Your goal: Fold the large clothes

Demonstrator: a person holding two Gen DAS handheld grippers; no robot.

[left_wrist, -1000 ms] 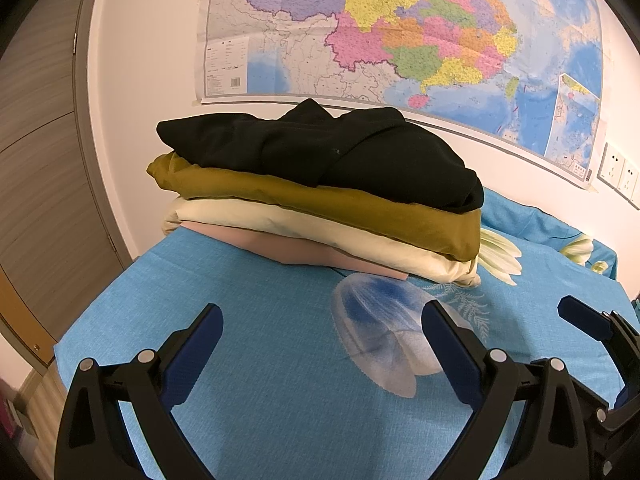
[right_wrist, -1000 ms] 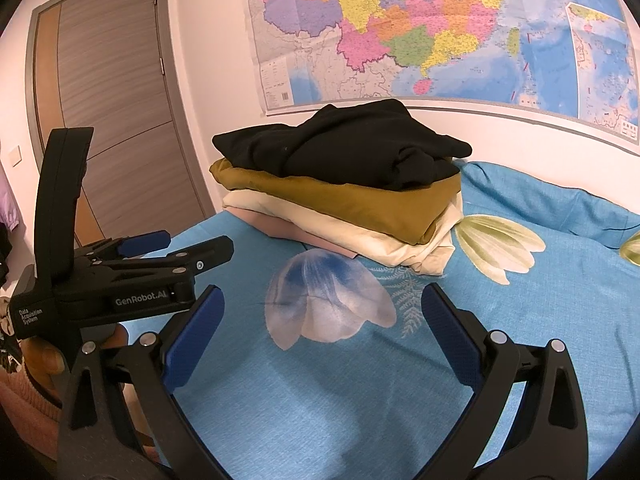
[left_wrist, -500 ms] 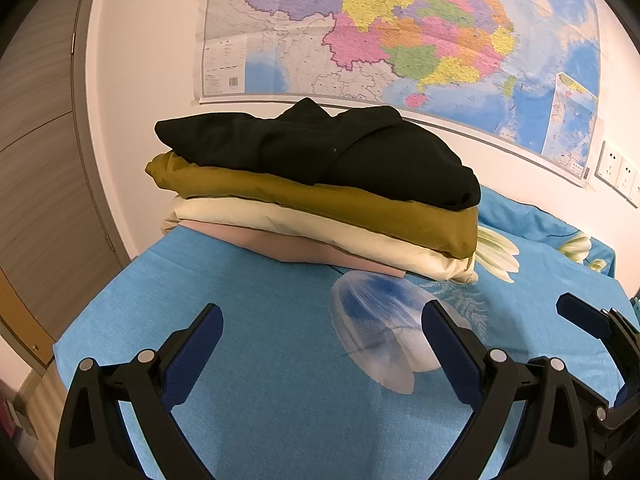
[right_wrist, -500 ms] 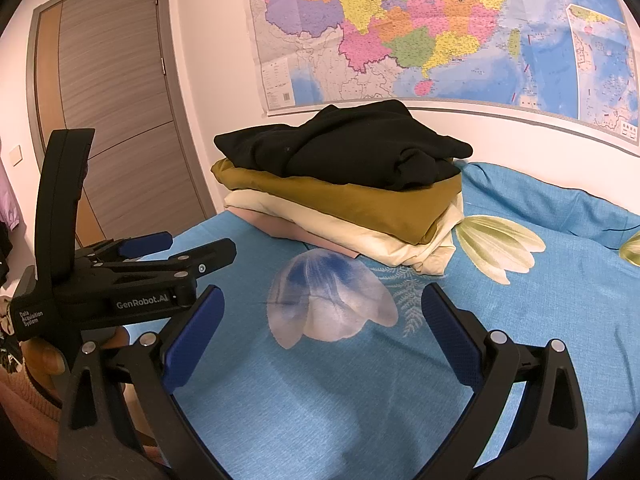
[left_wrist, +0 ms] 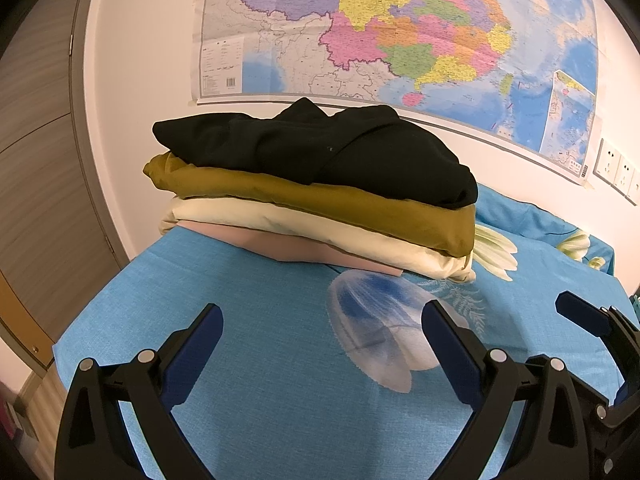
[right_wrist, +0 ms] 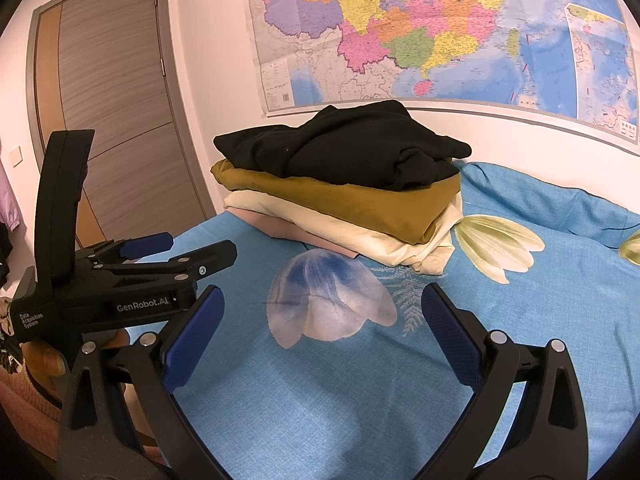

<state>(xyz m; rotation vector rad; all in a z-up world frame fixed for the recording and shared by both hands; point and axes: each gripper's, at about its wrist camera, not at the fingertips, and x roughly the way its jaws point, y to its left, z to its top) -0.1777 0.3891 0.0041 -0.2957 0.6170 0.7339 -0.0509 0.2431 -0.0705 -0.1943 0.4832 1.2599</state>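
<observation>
Nearest, left gripper (left_wrist: 322, 342) and right gripper (right_wrist: 322, 326) side by side above the bed's near edge, both spread wide, pinching nothing. Beyond, bare blue floral bedsheet (left_wrist: 280, 320). Farthest, at the bed's far corner against the wall: stack of folded clothes, black garment (left_wrist: 320, 152) topmost over mustard (left_wrist: 360, 210), cream (left_wrist: 304, 224) and pink (left_wrist: 288, 246) layers. Probably between garments; next likely fetching another unfolded piece, none visible here.

Both wrist views look low across the blue flower-printed bed (left_wrist: 256, 296) toward the stack of folded clothes (left_wrist: 312, 184) below the colourful wall map (right_wrist: 420, 28). The right view sits further right, catching the left hand-held gripper (right_wrist: 180, 252) too.
</observation>
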